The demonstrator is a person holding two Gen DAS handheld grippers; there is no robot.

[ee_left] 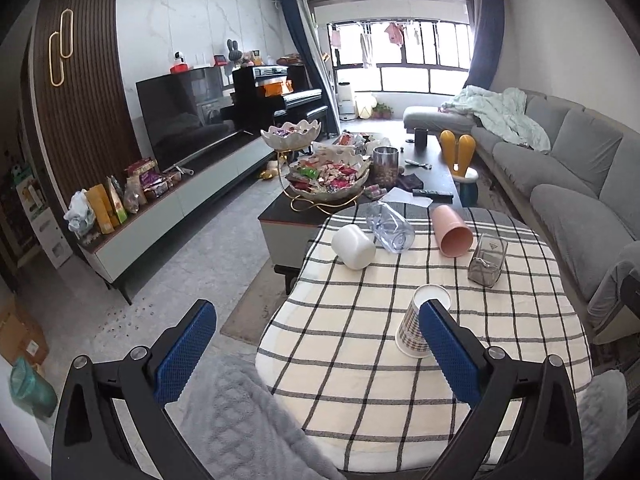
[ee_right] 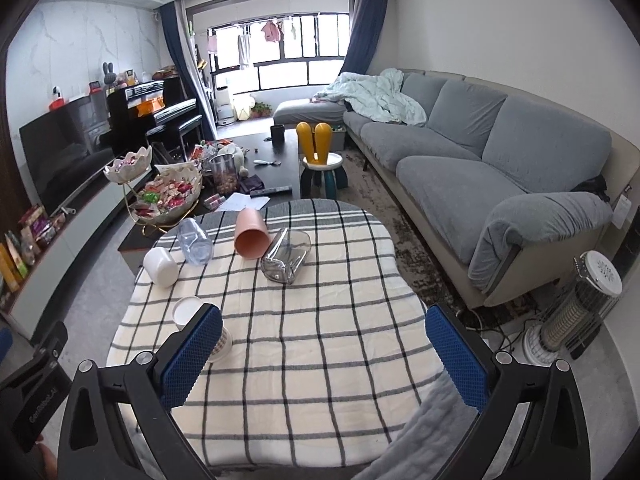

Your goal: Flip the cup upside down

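Living room, checked tablecloth [ee_left: 360, 340] on a small table, five cups on it.

Near the front edge a plaid paper cup [ee_left: 416, 328] stands upside down, its white base up; in the left wrist view it shows partly behind the right finger of the left gripper [ee_left: 316, 344], whose blue pads are spread wide with nothing between them. The right gripper [ee_right: 324, 352] is likewise spread and empty, the plaid cup just behind its left finger. Farther back lie a white cup [ee_left: 354, 246], a clear bluish cup [ee_left: 390, 230], a pink cup [ee_left: 452, 230] and a smoky clear cup [ee_left: 488, 258], all on their sides. A grey sofa [ee_right: 500, 160] runs along the right.
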